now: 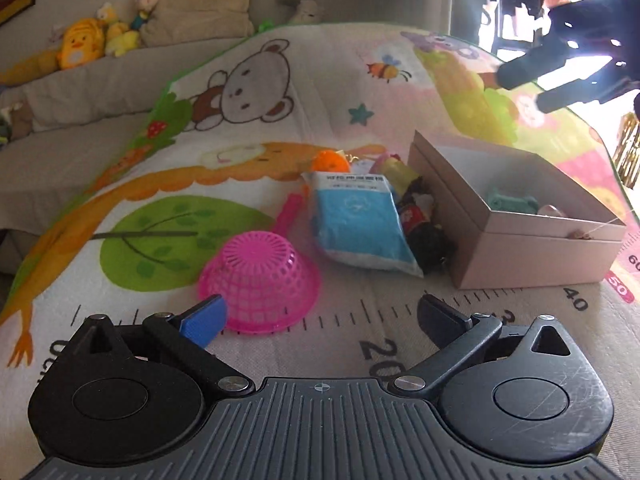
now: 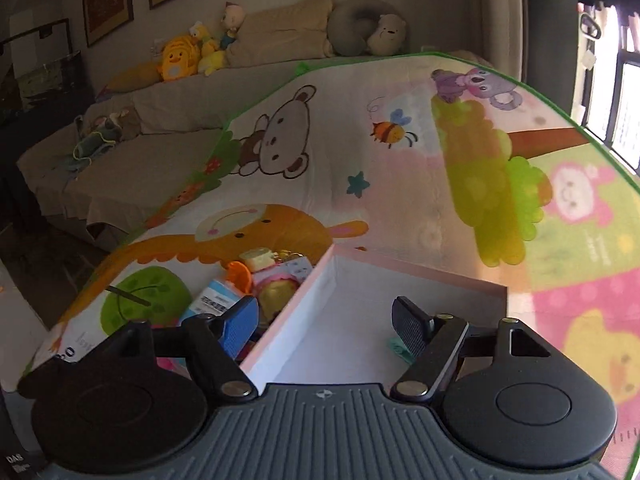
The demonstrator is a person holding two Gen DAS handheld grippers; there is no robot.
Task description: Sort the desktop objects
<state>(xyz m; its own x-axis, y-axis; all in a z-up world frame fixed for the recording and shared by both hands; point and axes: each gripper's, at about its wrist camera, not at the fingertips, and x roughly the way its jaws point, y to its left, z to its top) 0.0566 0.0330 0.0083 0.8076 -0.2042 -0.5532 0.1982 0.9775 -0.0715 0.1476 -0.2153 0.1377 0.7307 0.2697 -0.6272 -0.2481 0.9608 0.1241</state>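
Spread wide and holding nothing, the left gripper (image 1: 320, 316) hovers low over the cartoon play mat (image 1: 248, 120), its blue-padded finger (image 1: 206, 318) just beside the overturned pink basket (image 1: 260, 280). Left of the open pink box (image 1: 532, 240) lies a blue-and-white packet (image 1: 360, 220), its long axis running away from the camera and leaning slightly left at the far end. Small toys are wedged between packet and box; an orange ball (image 1: 330, 162) sits beyond the packet. Inside the box rests a teal item (image 1: 512, 202). Above the box's near-left corner, the right gripper (image 2: 324, 320) hangs with fingers parted and empty.
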